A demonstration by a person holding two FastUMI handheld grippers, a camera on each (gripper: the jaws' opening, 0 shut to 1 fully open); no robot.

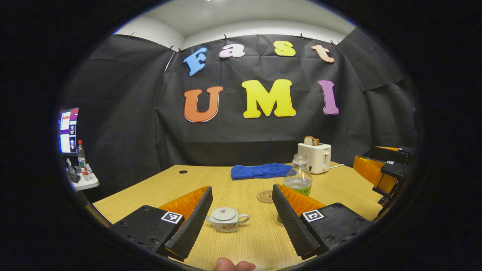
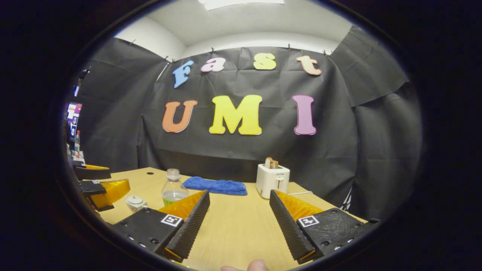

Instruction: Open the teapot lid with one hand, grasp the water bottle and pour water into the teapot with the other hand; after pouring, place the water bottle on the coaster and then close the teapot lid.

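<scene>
A small white teapot (image 1: 226, 219) with its lid on stands on the wooden table (image 1: 211, 178), between the spread fingers of my left gripper (image 1: 241, 222), which is open and apart from it. A clear water bottle (image 1: 298, 176) without a cap stands upright behind the left gripper's right finger, partly hidden by it. A round brown coaster (image 1: 266, 196) lies just left of the bottle. In the right gripper view the teapot (image 2: 135, 203) and bottle (image 2: 173, 188) sit at the left, and my right gripper (image 2: 239, 222) is open over bare table. The left gripper (image 2: 101, 184) shows at the far left there.
A blue cloth (image 1: 261, 170) lies at the back of the table. A white toaster (image 1: 314, 156) with bread in it stands at the back right. The right gripper (image 1: 388, 171) shows at the right edge. A monitor (image 1: 68, 130) and a side shelf stand off to the left.
</scene>
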